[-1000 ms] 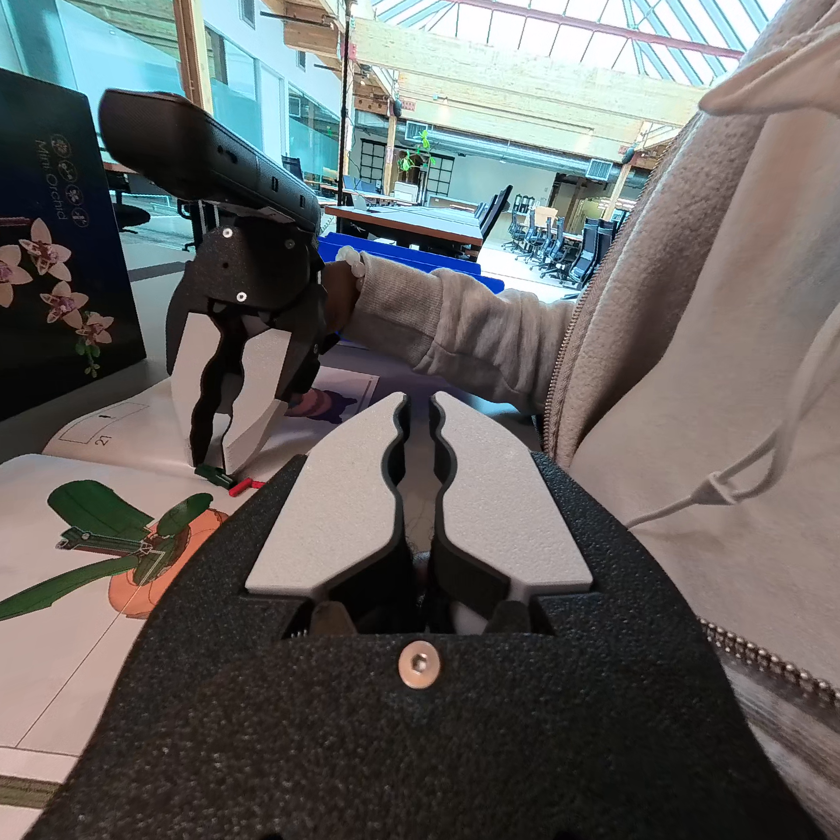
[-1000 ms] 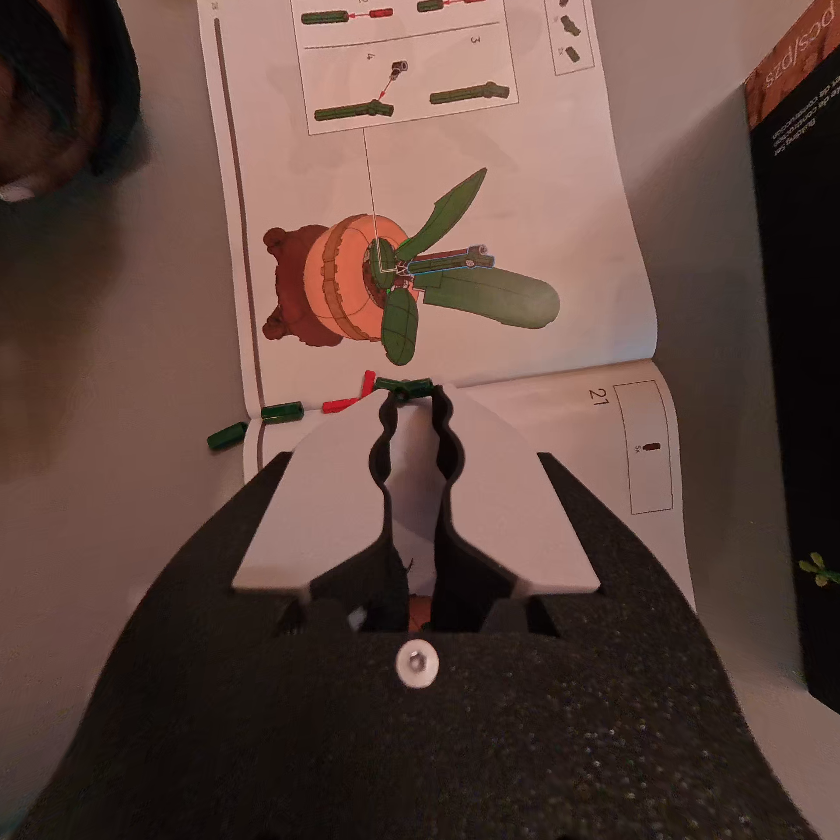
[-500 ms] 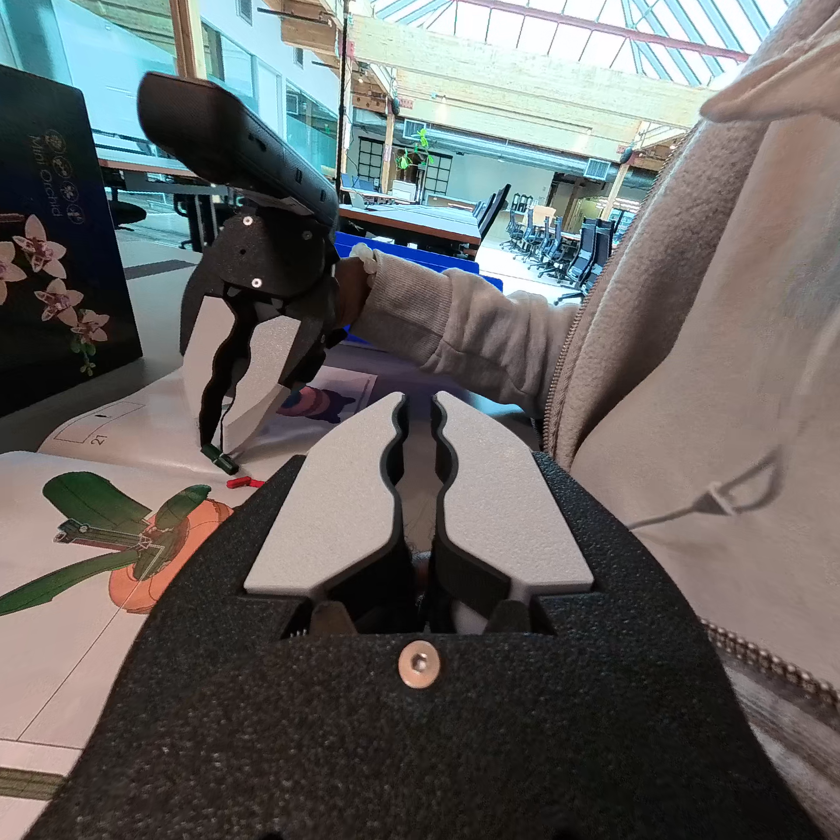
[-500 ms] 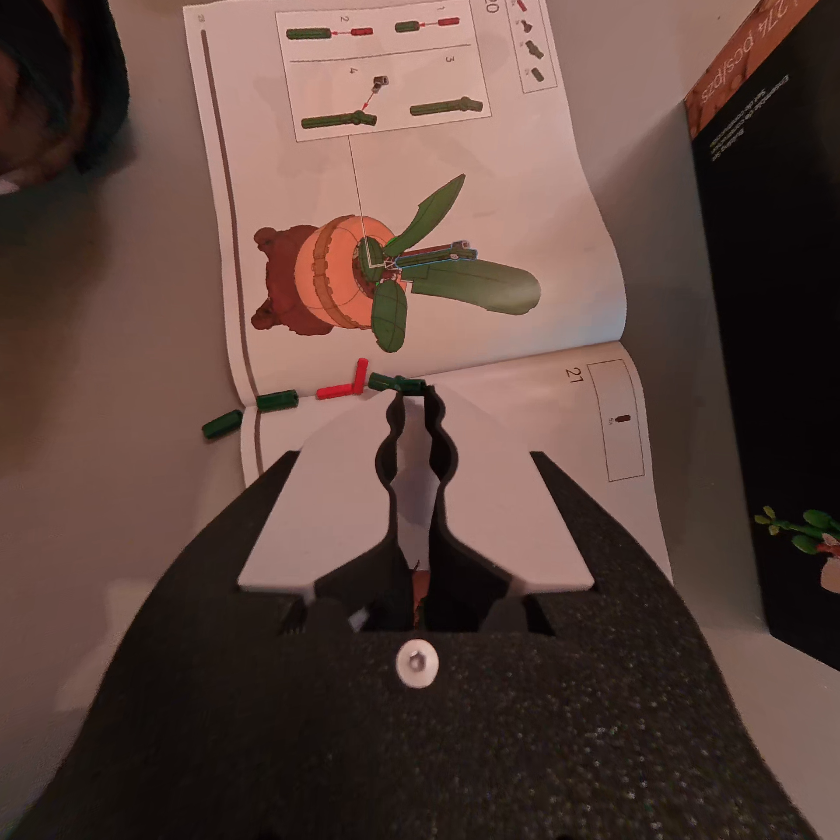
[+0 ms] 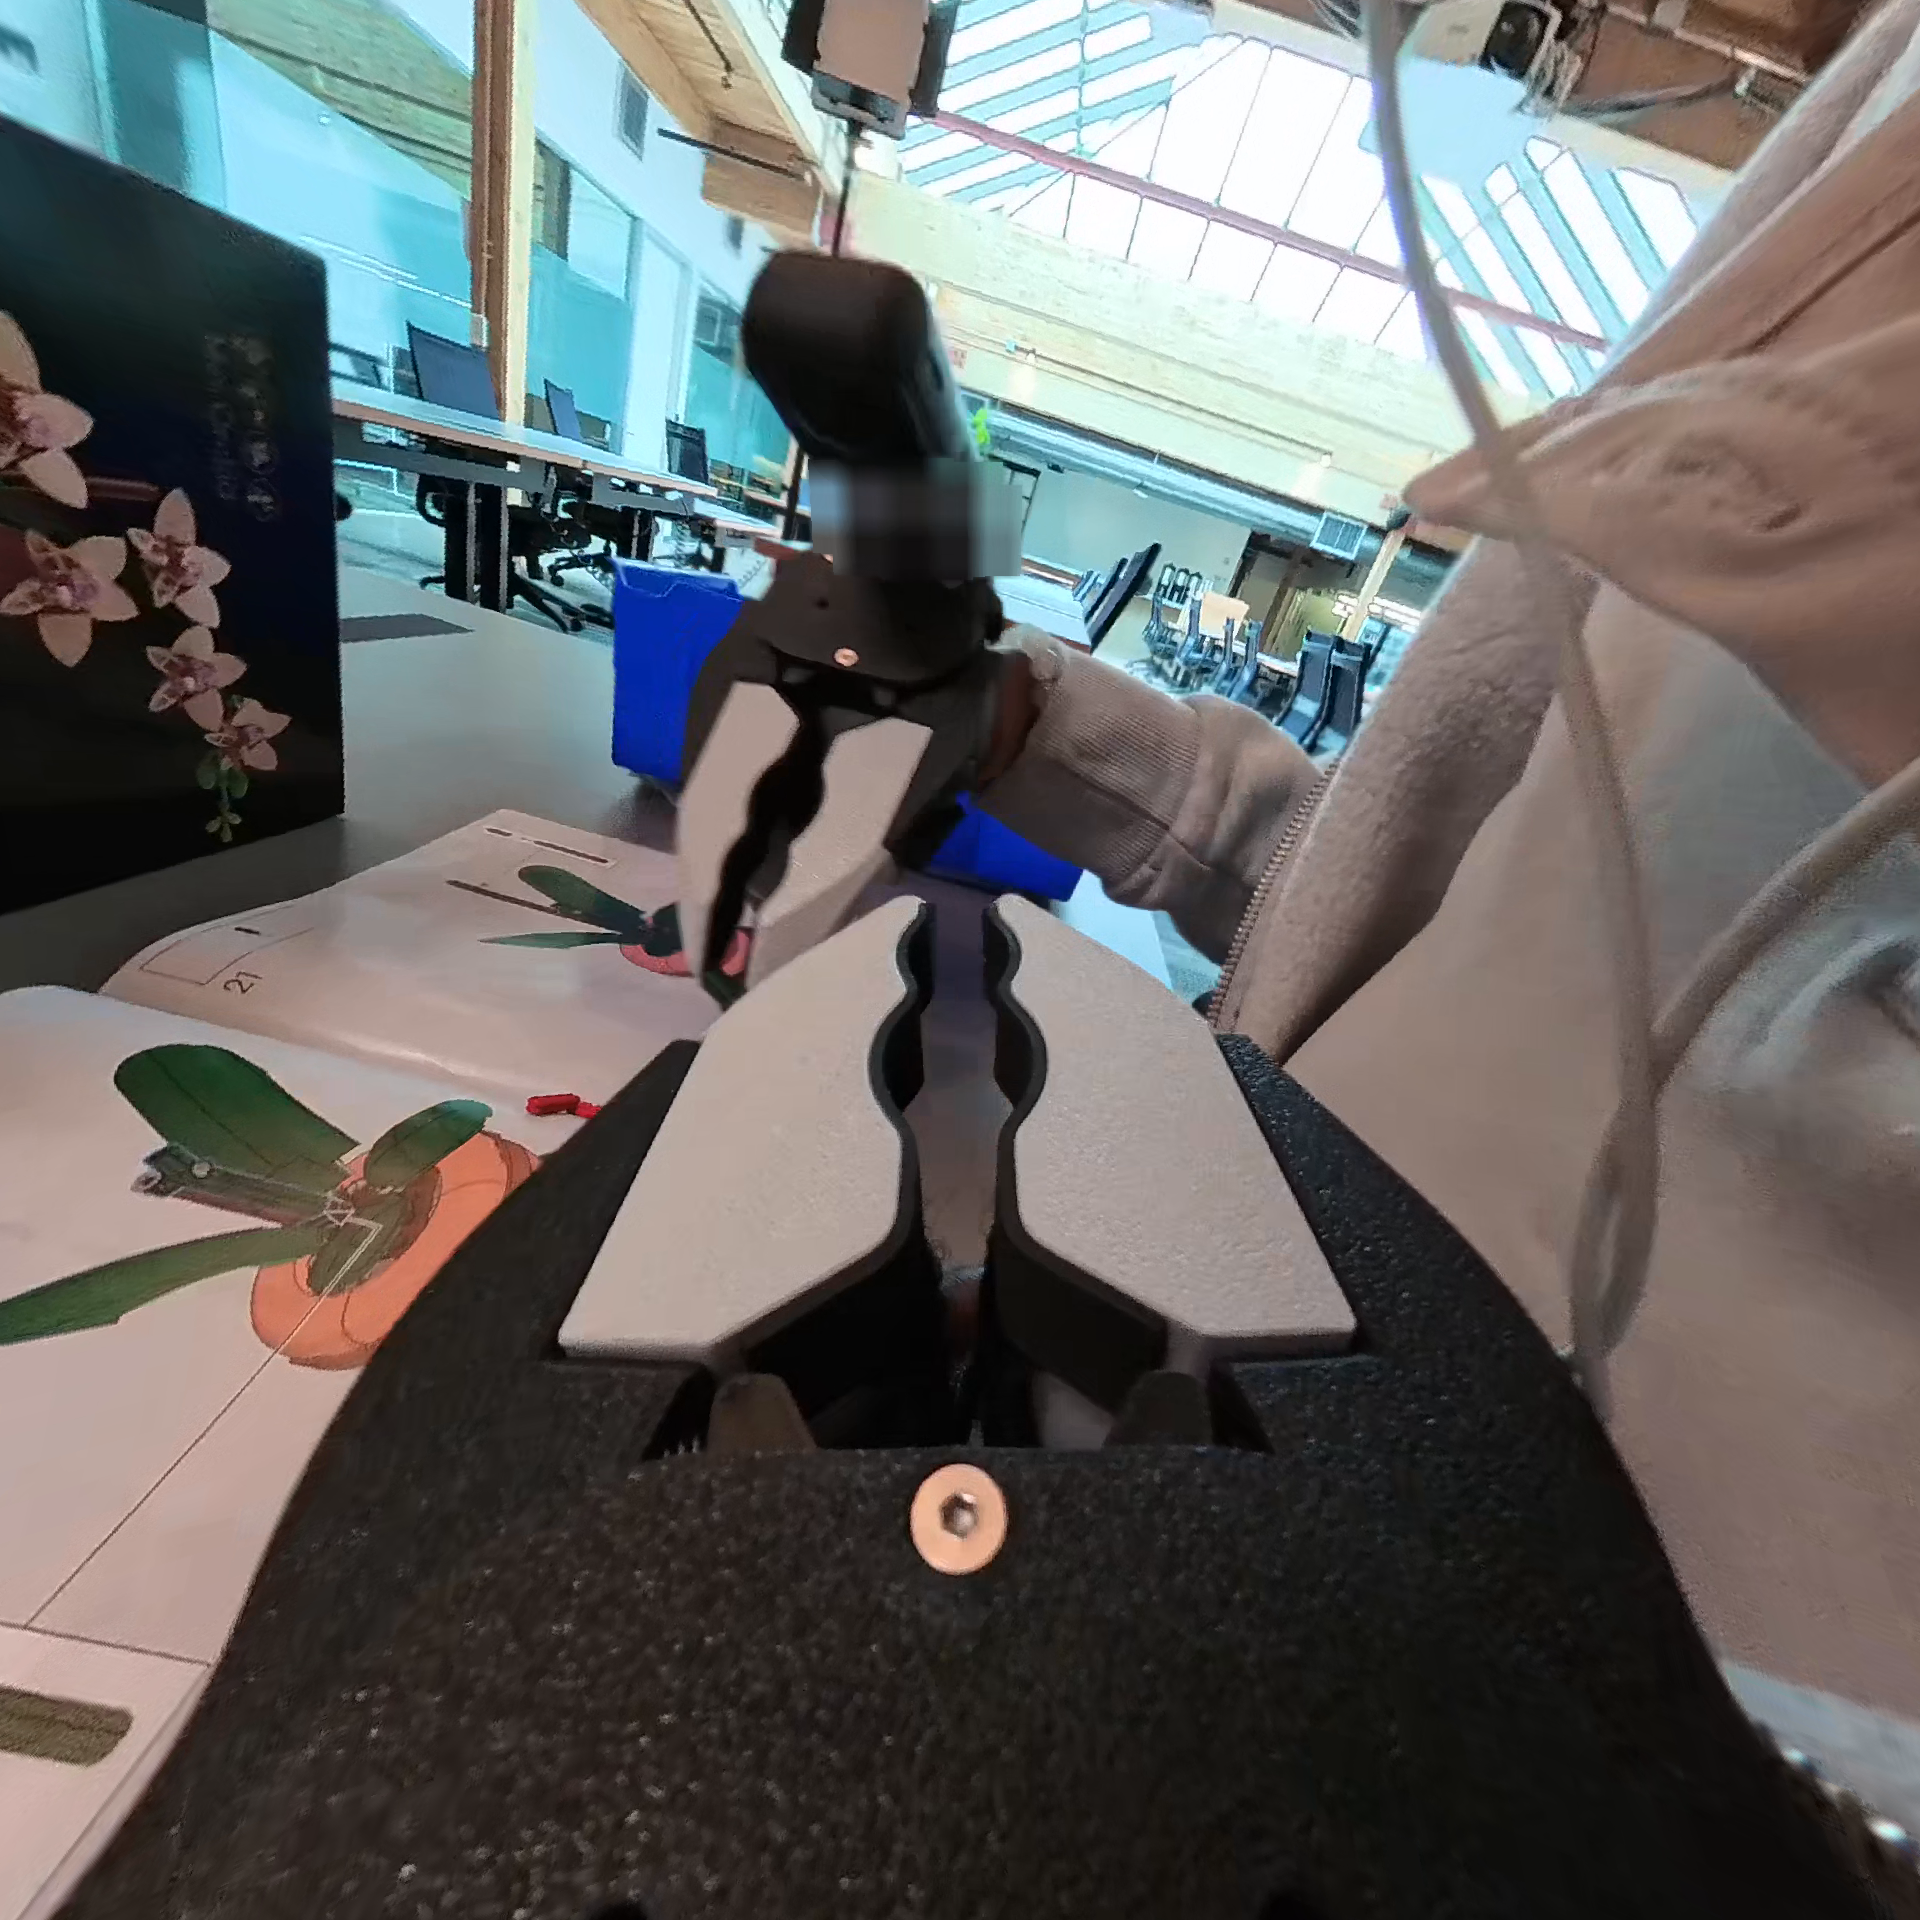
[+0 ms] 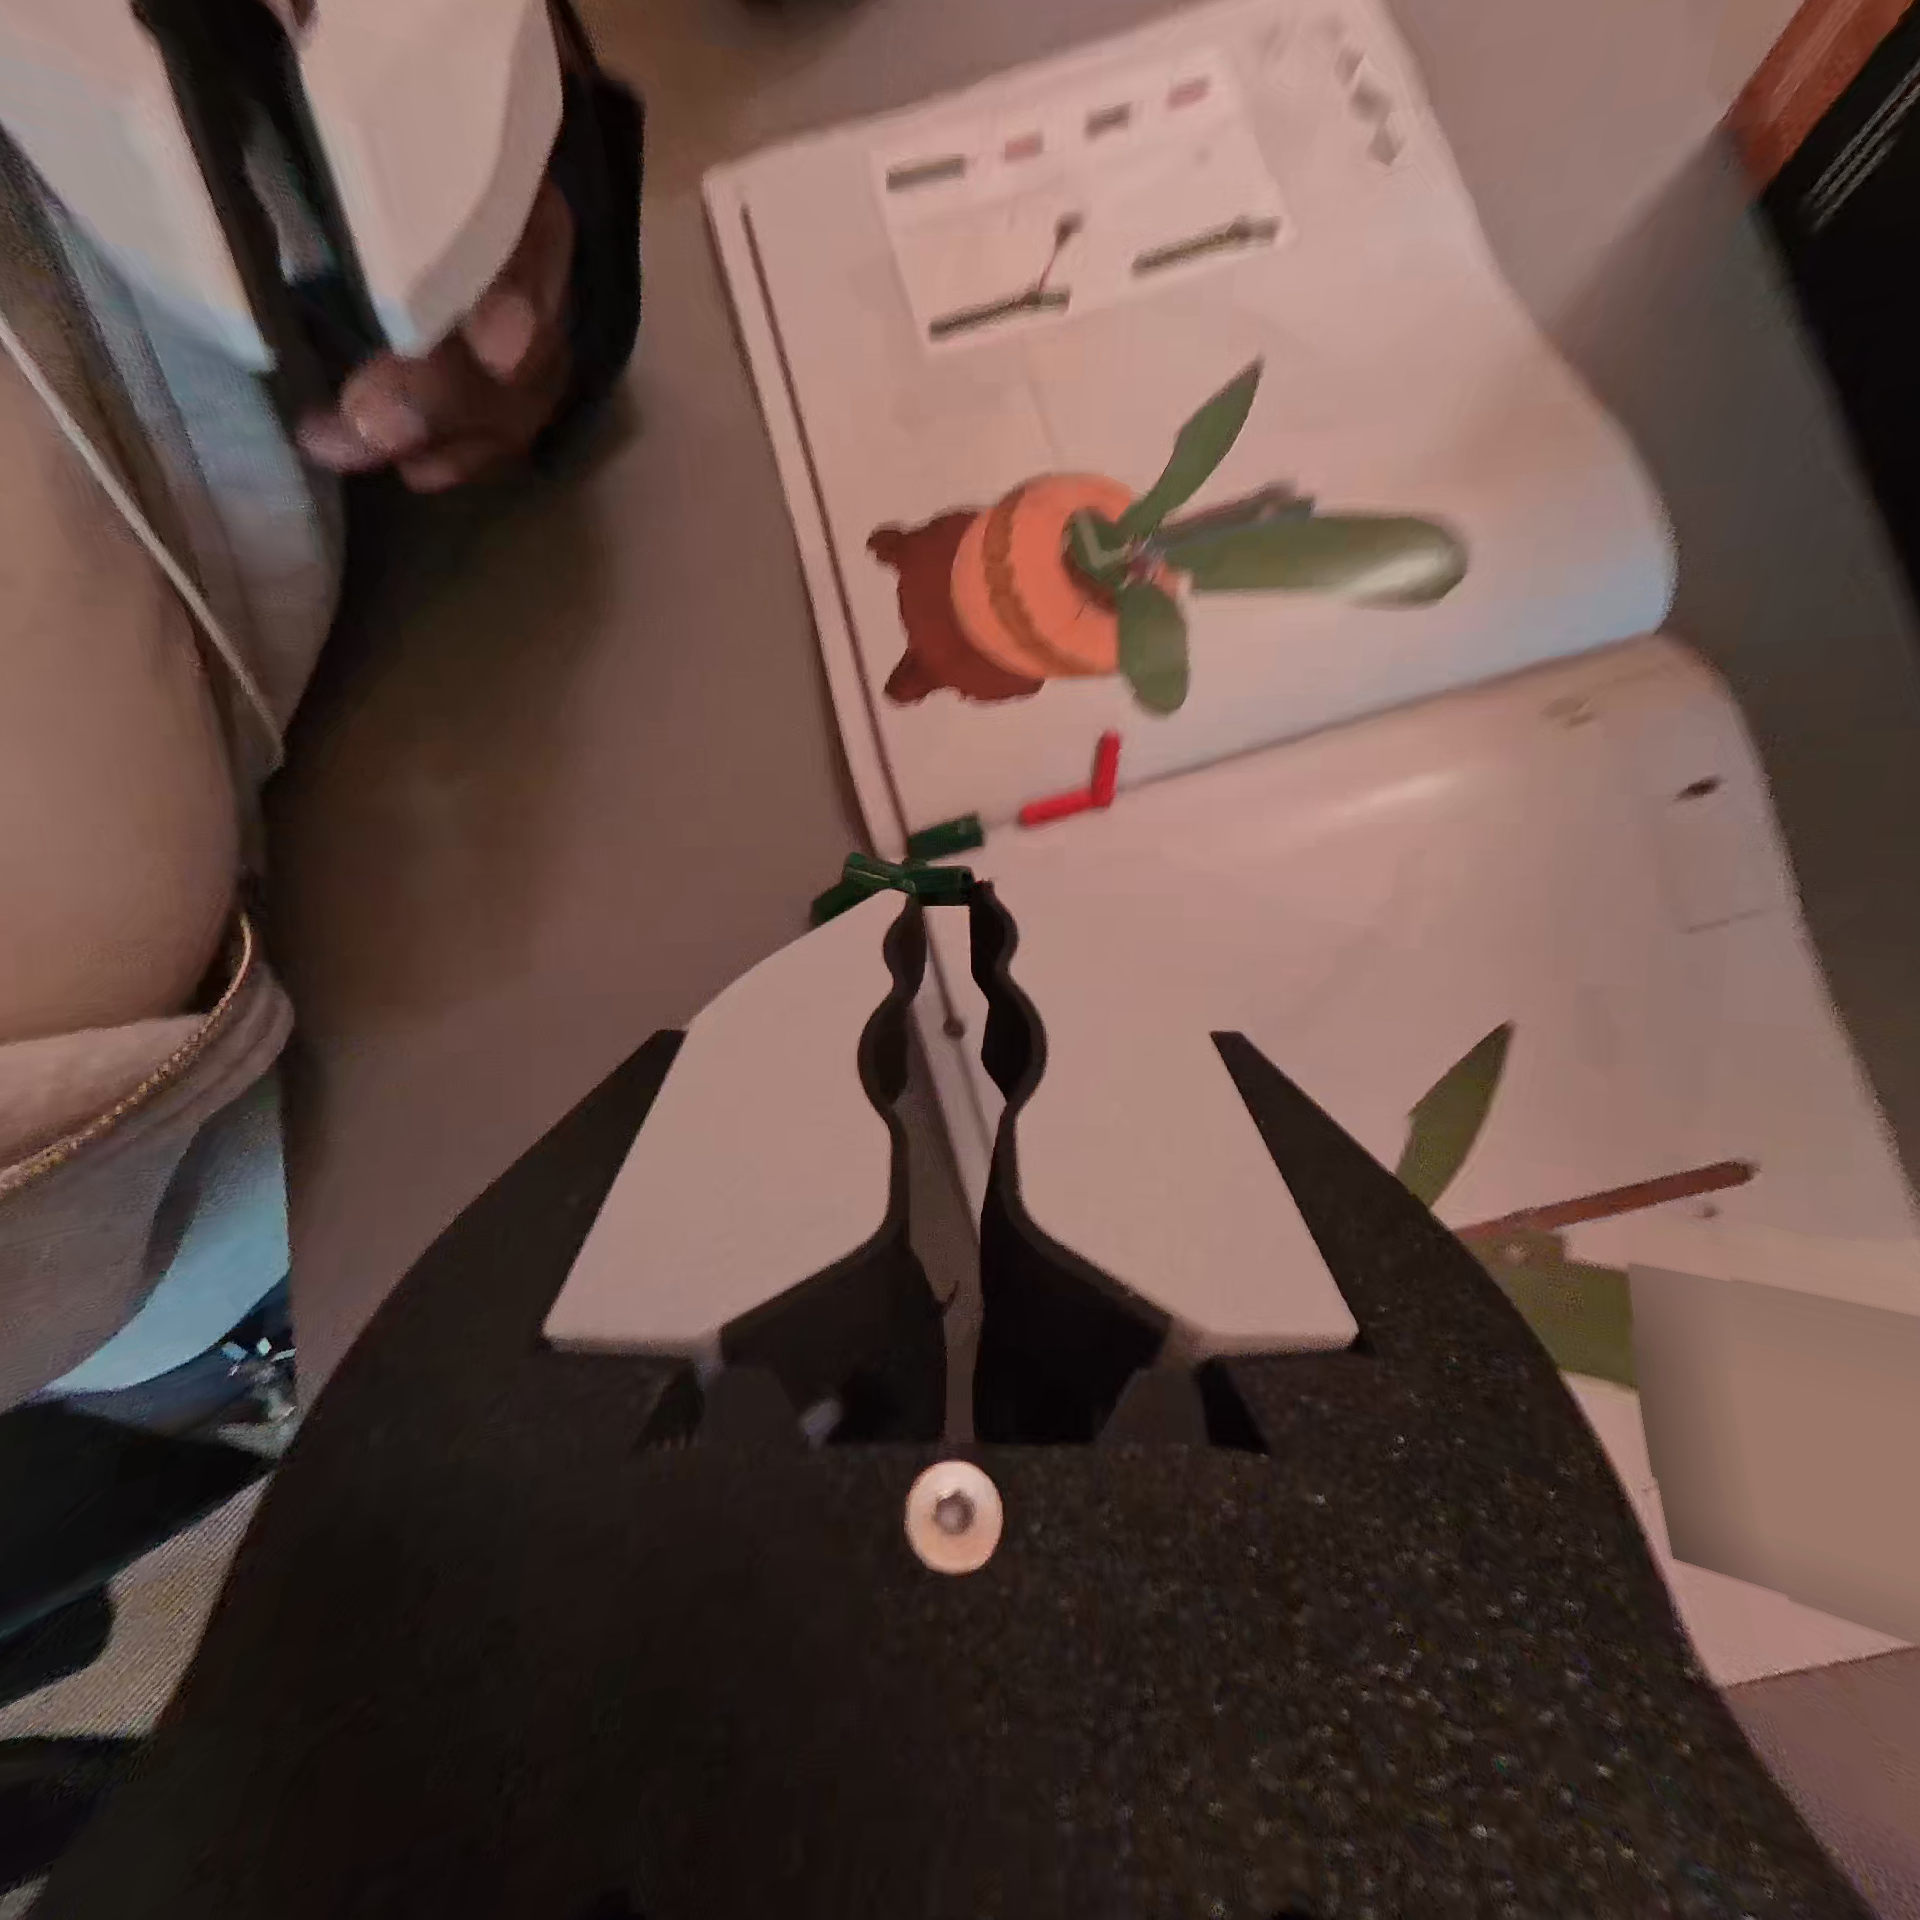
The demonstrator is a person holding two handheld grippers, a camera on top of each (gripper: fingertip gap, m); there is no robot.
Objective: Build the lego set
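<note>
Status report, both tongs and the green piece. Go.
Right tongs shut on green piece, lifted off the booklet. Left tongs nearly closed, empty. Red pins and one green piece loose on the page; path clear.

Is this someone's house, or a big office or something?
It looks like a big open office, not a house. Behind the right claw are long desks with rows of black office chairs, and above is a wide glass skylight roof on wooden beams.

A blue plastic bin [image 5: 665,665] stands on the grey surface [image 5: 488,707] beyond the far tongs. Behind it stretch rows of desks [image 5: 499,436] and black office chairs [image 5: 1278,655] under a glass skylight roof [image 5: 1247,177].
</note>
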